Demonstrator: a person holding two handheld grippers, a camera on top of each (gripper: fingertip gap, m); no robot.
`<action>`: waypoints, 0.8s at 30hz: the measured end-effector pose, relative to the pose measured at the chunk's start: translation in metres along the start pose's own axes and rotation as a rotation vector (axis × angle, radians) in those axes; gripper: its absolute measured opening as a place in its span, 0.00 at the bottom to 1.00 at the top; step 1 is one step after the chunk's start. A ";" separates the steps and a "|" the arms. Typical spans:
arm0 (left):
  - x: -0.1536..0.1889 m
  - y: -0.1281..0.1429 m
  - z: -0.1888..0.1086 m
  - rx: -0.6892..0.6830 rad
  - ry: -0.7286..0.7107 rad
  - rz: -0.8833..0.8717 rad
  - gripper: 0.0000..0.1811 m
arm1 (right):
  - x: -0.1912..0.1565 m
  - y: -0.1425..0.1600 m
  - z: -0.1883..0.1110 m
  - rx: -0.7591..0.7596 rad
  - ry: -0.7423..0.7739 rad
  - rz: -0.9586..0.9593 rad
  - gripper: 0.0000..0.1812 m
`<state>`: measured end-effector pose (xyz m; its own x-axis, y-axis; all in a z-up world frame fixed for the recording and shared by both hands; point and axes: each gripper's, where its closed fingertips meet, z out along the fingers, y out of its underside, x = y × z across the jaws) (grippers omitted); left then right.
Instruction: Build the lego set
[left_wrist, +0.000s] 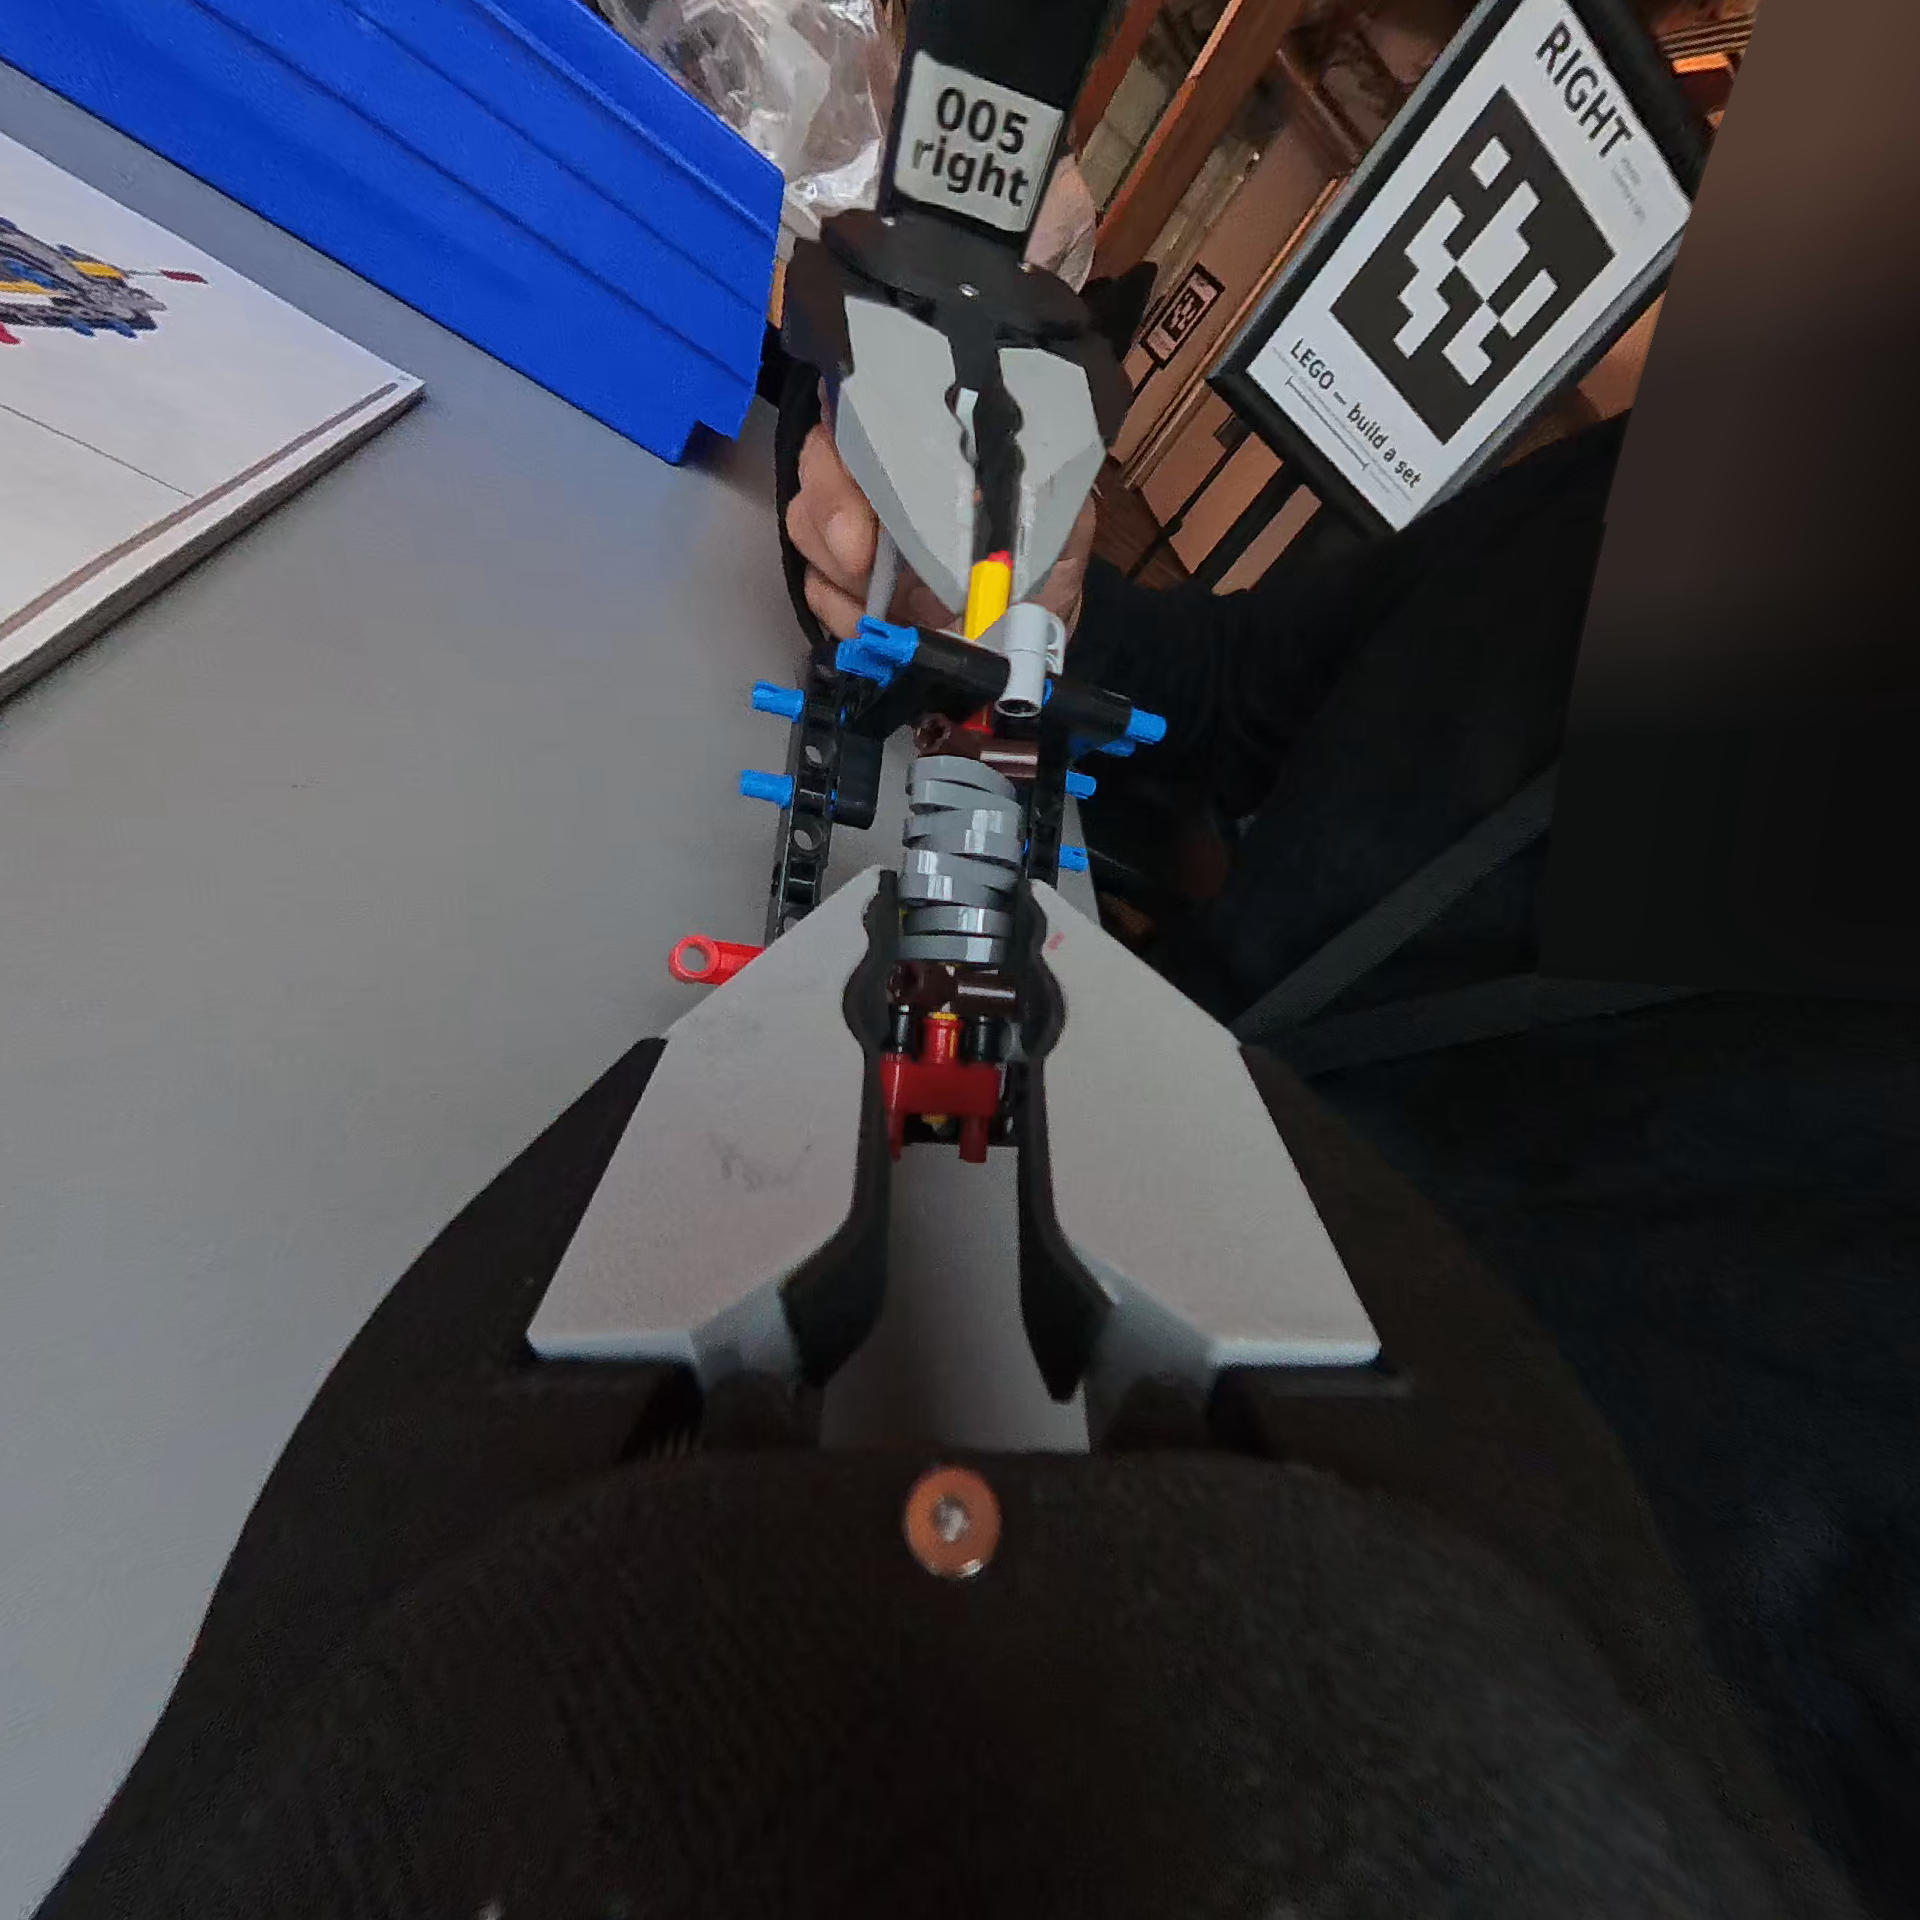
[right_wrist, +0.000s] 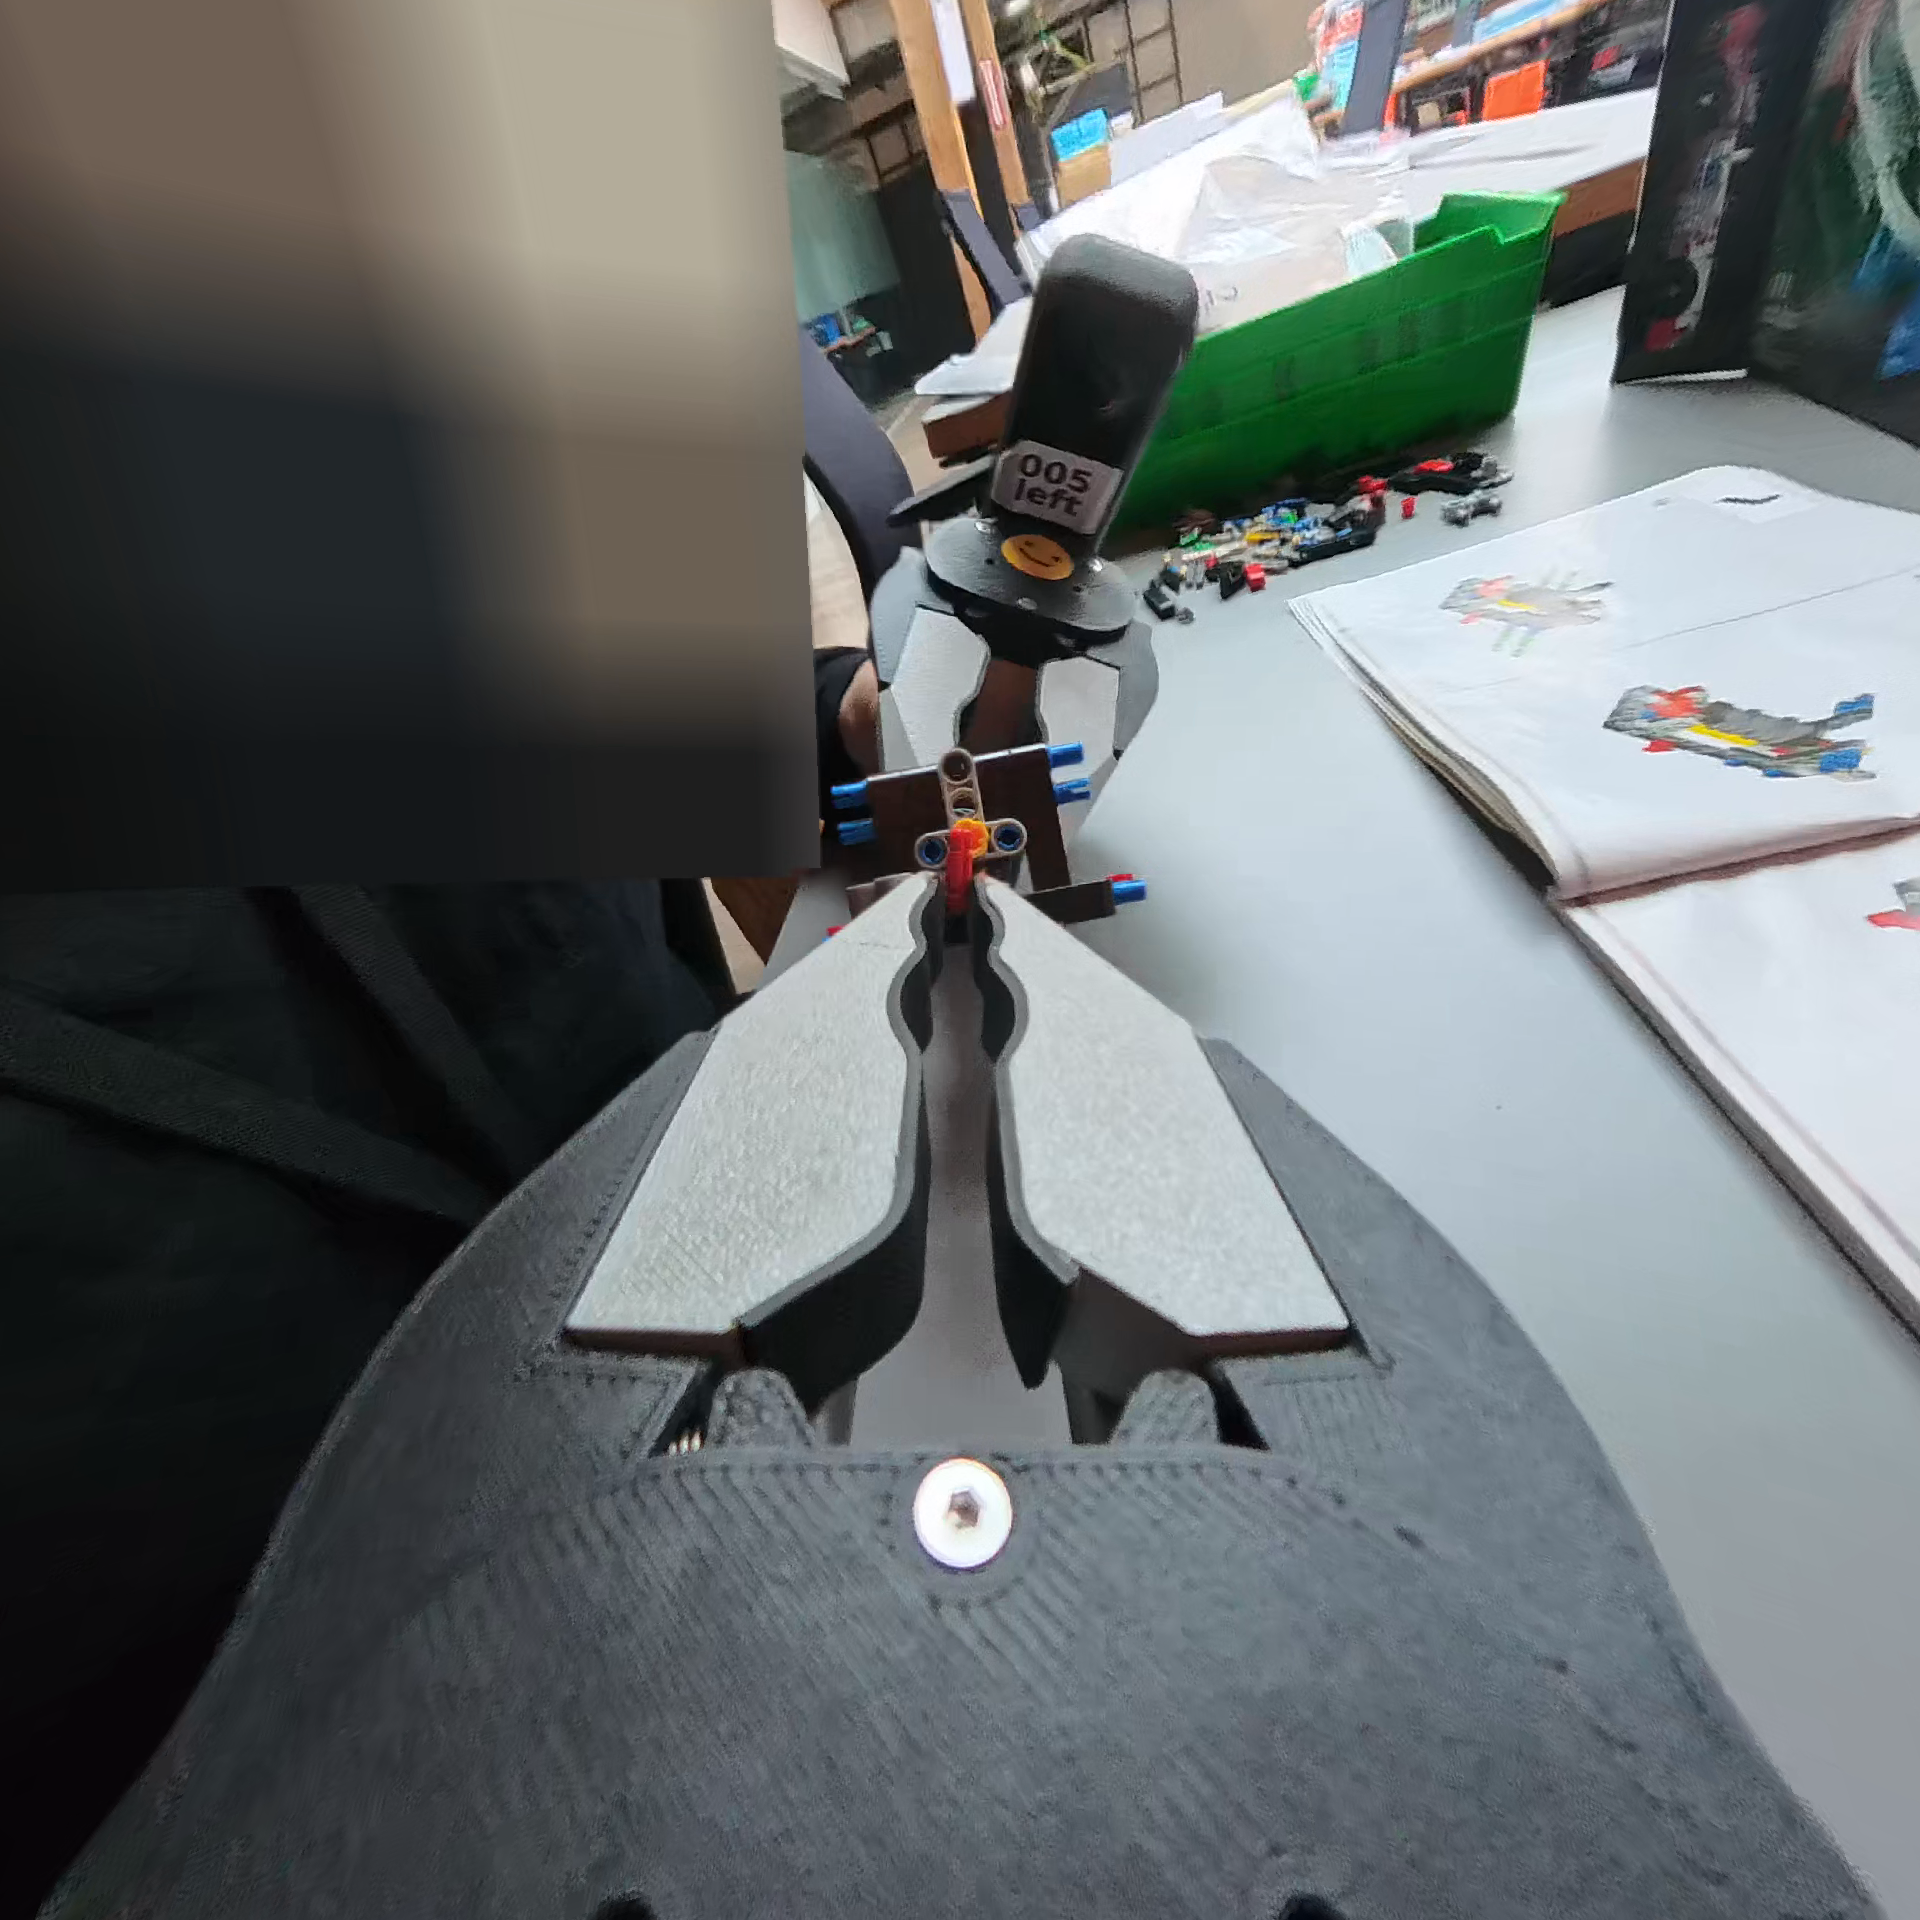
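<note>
We hold the lego assembly (left_wrist: 940, 873) between both grippers, above the near edge of the grey surface (left_wrist: 416, 831). Our left gripper (left_wrist: 951, 914) pinches its near end, fingers closed against the black frame on either side of the stacked grey discs (left_wrist: 956, 862), with a red block (left_wrist: 940, 1091) sitting between them. Straight ahead, our right gripper (left_wrist: 987, 582) comes down on the far end, pinching a yellow axle (left_wrist: 985, 597) beside a light grey connector (left_wrist: 1029, 655). To the left gripper's left lie the instruction booklet (left_wrist: 156, 416) and a blue bin (left_wrist: 468, 187). Beyond the right gripper, loose pieces (right_wrist: 1309, 530) lie before a green bin (right_wrist: 1351, 353).
</note>
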<state>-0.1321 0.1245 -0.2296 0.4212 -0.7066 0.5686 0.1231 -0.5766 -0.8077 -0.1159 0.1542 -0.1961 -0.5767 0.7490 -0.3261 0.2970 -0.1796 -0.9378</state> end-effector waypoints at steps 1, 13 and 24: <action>0.000 0.002 0.000 -0.008 -0.009 0.003 0.10 | -0.001 0.003 0.003 -0.019 0.009 -0.004 0.00; -0.047 0.051 -0.020 -0.518 -0.246 0.173 0.11 | 0.014 0.041 -0.010 -0.352 0.259 -0.017 0.00; -0.003 0.020 -0.034 -0.404 -0.279 0.304 0.19 | -0.027 0.056 0.002 -0.397 0.347 0.000 0.00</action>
<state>-0.1612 0.1015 -0.2418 0.6121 -0.7614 0.2135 -0.3706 -0.5147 -0.7731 -0.0854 0.1232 -0.2398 -0.3108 0.9281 -0.2050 0.6012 0.0249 -0.7987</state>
